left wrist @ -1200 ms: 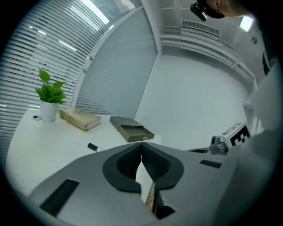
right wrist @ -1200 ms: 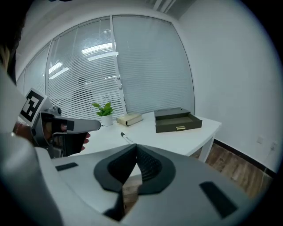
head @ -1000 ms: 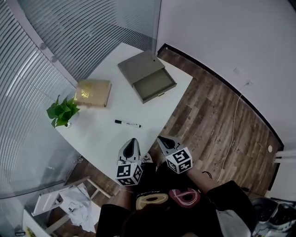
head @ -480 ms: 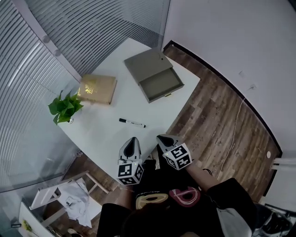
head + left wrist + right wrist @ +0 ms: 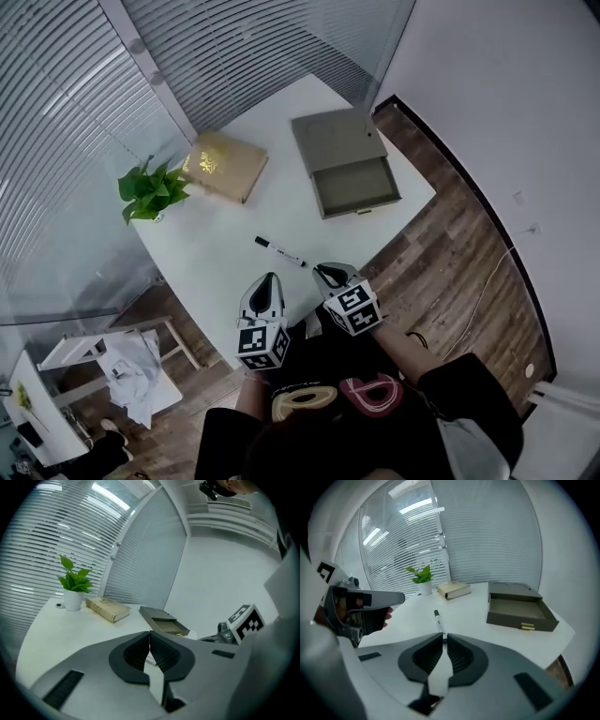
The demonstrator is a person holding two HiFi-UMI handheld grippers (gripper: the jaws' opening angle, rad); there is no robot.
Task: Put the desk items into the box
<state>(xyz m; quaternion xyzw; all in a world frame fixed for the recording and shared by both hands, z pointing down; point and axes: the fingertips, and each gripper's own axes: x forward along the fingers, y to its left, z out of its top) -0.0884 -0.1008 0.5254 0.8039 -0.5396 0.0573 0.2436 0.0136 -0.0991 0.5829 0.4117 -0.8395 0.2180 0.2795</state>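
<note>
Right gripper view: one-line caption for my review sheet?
Right gripper, jaws just opening with nothing between them, pointing at the marker on the white table; open box beyond.

Marker (image 5: 279, 251) lies flat; box (image 5: 356, 186) (drawer-style) open.

right gripper (image 5: 323, 271) newly ajar, nearer pen (image 5: 280, 251)

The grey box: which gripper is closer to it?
Right. The right gripper, jaws just opened slightly with nothing between them, is at the table edge before the box; the left gripper sits beside it, farther away.
</note>
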